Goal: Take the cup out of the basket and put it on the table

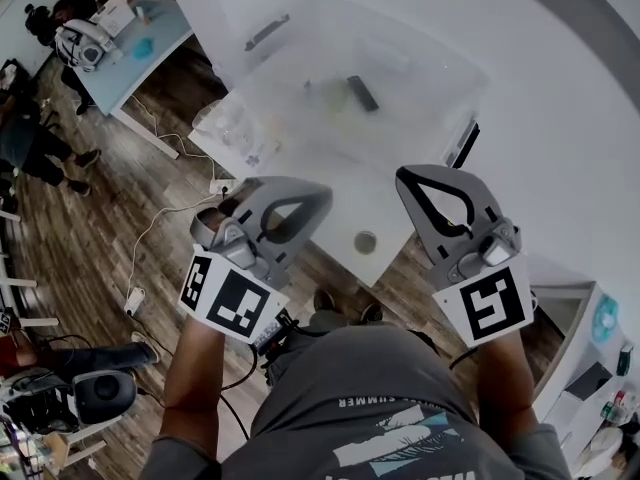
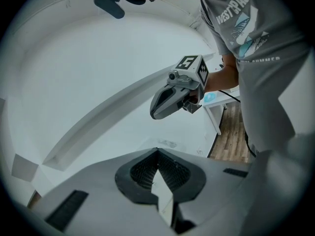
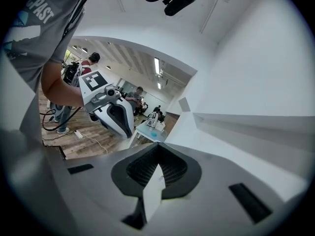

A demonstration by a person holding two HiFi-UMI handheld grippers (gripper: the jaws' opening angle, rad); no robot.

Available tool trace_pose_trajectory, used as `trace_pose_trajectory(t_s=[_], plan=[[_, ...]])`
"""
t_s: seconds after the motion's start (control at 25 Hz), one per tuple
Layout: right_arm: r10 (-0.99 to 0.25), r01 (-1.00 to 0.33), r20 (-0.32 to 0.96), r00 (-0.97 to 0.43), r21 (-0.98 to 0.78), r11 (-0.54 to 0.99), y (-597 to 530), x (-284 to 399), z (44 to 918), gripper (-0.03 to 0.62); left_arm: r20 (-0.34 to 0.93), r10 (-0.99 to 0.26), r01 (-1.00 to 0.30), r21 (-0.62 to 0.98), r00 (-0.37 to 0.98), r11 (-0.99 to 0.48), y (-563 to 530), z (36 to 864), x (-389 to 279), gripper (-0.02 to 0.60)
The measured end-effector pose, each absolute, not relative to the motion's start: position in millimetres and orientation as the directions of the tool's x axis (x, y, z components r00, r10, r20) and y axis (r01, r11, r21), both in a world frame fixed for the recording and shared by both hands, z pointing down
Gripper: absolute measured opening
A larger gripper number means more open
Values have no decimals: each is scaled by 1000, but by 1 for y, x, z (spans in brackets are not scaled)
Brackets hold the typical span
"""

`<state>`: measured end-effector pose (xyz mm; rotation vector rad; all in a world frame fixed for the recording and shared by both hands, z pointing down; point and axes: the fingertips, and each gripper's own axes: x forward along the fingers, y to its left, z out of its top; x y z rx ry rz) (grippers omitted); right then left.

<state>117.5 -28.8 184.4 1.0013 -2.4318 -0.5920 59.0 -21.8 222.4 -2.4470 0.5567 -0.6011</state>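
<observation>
Nearest, a grey T-shirt (image 1: 375, 408) carries white print; "SUMMER" can be read in the head view and "PAST" in the left gripper view. Just beyond it, bare forearms hold the left hand-held gripper (image 1: 318, 196) and the right hand-held gripper (image 1: 408, 176) side by side, apart, above the near edge of the white worktop (image 1: 330, 218). Each has its jaws pressed together, tip to tip, with nothing between them. Each marker cube shows black-and-white square patterns but no words.

A small round hole (image 1: 365, 241) sits in the worktop near that edge. Farther on stands the basket (image 1: 440, 63), a clear, misty-walled tub. Through its wall only a dark oblong piece (image 1: 362, 93) and a pale greenish smudge (image 1: 335, 88) show. Which faint shape in there is the cup I cannot tell, nor its colour or form. Clear plastic pieces (image 1: 232, 128) lie just beside the basket's left end.
</observation>
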Motion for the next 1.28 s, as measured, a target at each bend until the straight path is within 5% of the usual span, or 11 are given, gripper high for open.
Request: trace_pose_trajectory(t_s=[0.52, 1.28], plan=[[-767, -560, 278, -578, 549, 620, -79, 93, 191, 12, 264, -434, -222, -574, 861, -788, -79, 230, 40, 9], [-659, -496, 227, -717, 498, 711, -164, 134, 197, 12, 334, -555, -306, -570, 762, -763, -143, 239, 87, 9]])
